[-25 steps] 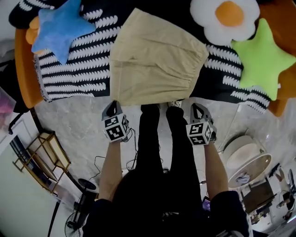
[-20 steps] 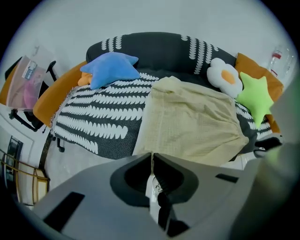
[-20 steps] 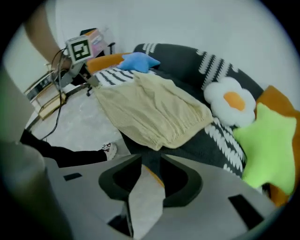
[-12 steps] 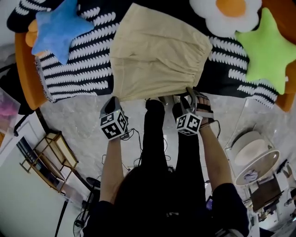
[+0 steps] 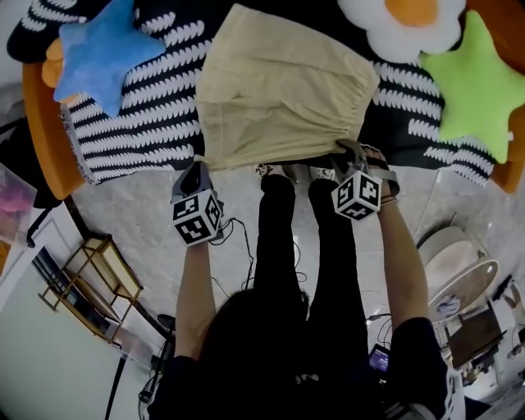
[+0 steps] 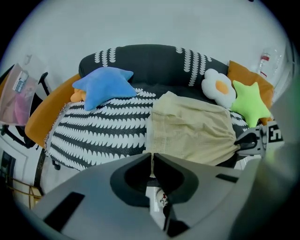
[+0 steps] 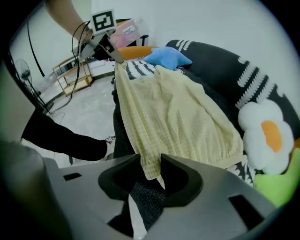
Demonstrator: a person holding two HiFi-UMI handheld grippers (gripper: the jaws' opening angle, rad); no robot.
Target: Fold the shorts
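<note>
Beige shorts (image 5: 279, 90) lie flat on the black-and-white striped sofa cover (image 5: 139, 123), with their near hem hanging over its front edge. My left gripper (image 5: 197, 166) sits at the near left corner of the hem, and in the left gripper view (image 6: 151, 159) its jaws are shut on a thin edge of the cloth (image 6: 190, 129). My right gripper (image 5: 346, 150) is at the near right corner. Its jaws (image 7: 151, 164) have just been closing, and the gathered corner of the shorts (image 7: 173, 112) fills the gap between them.
A blue star cushion (image 5: 102, 49) lies left of the shorts; an egg cushion (image 5: 402, 20) and a green star cushion (image 5: 472, 82) lie to the right. The person's black-clad legs (image 5: 275, 238) stand against the sofa front. A wire rack (image 5: 82, 279) is on the floor at left and a round white stand (image 5: 455, 271) at right.
The right gripper has come up from below the hem to the shorts' right corner, which is now drawn to a point at its jaws. The left gripper has shifted slightly, still at its corner.
</note>
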